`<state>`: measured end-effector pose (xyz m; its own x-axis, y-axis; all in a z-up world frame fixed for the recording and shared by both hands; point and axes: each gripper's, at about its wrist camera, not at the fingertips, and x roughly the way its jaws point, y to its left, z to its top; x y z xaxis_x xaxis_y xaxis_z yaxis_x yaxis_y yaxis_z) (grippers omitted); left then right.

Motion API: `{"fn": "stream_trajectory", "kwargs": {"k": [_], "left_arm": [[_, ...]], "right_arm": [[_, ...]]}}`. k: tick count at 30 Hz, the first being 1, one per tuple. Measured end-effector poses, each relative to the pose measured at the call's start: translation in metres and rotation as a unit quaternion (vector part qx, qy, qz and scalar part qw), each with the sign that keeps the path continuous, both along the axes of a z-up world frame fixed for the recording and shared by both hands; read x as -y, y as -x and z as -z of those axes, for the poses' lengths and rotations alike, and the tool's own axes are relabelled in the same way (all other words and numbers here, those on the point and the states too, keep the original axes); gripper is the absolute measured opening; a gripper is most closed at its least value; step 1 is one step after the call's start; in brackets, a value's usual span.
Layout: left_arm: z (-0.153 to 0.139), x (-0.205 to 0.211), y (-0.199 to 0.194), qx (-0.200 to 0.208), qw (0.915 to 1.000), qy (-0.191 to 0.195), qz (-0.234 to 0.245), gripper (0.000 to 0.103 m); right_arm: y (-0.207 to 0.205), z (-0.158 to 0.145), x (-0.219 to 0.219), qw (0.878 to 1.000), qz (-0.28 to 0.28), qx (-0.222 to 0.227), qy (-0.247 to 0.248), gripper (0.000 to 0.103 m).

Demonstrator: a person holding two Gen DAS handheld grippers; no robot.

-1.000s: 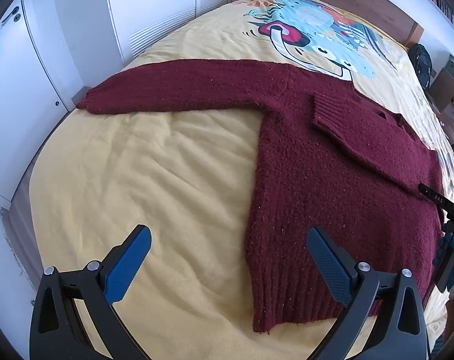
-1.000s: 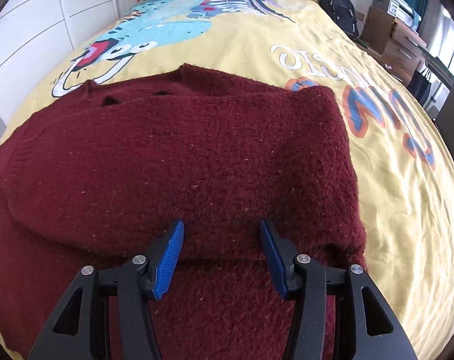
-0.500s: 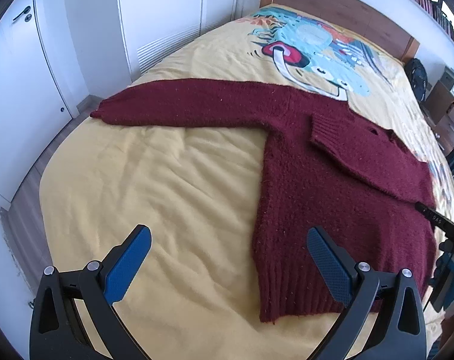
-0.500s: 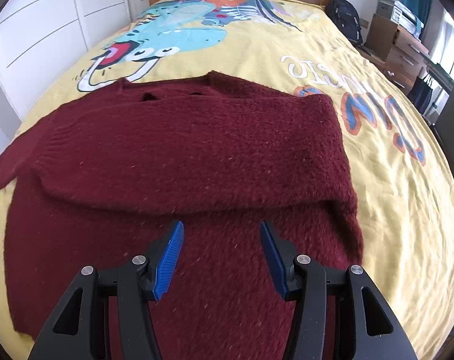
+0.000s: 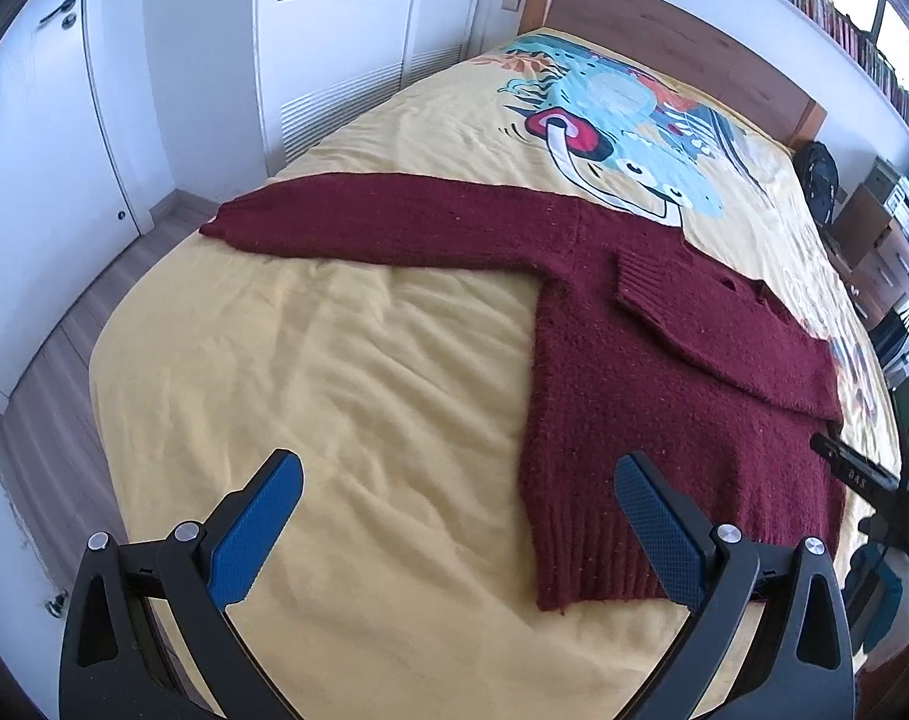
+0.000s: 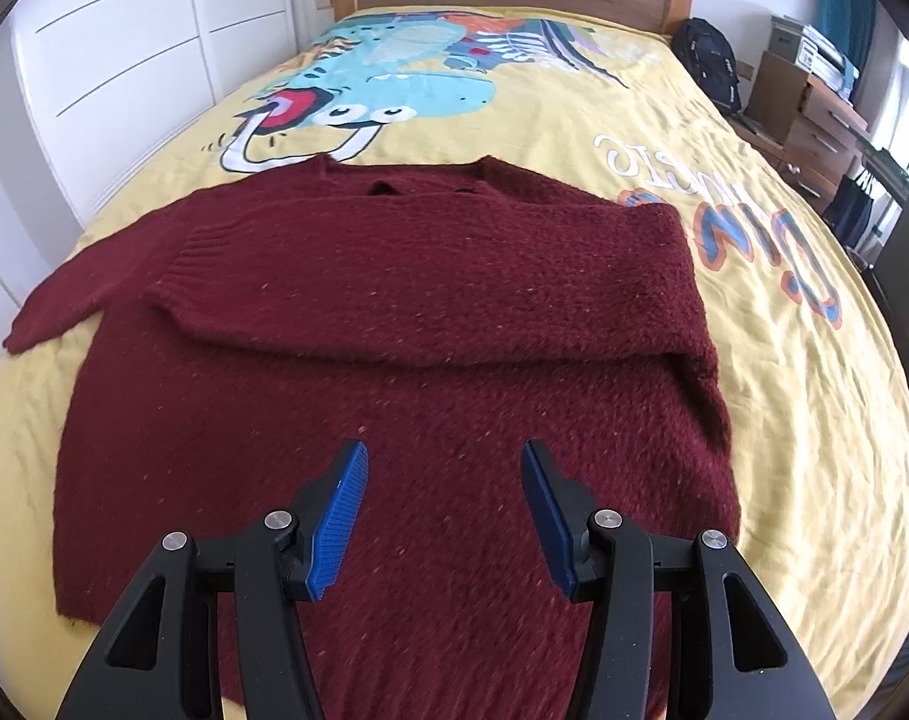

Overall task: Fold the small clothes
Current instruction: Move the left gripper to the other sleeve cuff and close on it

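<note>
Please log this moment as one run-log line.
sweater: one sleeve folded, other outstretched | left claw: open, empty | right claw: open, empty

1. One maroon sweater (image 6: 394,360) is lying on the bed (image 6: 814,420).
2. Two grippers are showing: left gripper (image 5: 457,525) and right gripper (image 6: 445,516).
3. One black backpack (image 6: 709,63) is sitting beside the bed's head corner.

Bare yellow bedspread (image 5: 346,372) lies open left of the sweater (image 5: 664,396), below its outstretched sleeve (image 5: 394,222). Wardrobe doors (image 5: 334,48) run along the bed's left side. Right side crowded: backpack (image 6: 709,63), drawers (image 6: 814,120). Both grippers are spread, clear above the fabric.
</note>
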<state>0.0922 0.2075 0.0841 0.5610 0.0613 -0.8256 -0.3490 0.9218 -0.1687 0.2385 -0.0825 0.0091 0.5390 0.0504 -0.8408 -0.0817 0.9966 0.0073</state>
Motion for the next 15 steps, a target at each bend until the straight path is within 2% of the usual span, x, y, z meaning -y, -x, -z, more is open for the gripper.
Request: {"fn": "stream_trajectory", "kwargs": {"k": [8, 15], "left_arm": [[0.015, -0.052, -0.006, 0.001, 0.9991, 0.034, -0.028, 0.102], [0.036, -0.113, -0.020, -0.003, 0.9954, 0.062, -0.073, 0.102]], "right_arm": [[0.018, -0.004, -0.015, 1.000, -0.001, 0.004, 0.006, 0.055], [0.017, 0.011, -0.015, 1.000, 0.009, -0.013, 0.011, 0.055]]}}
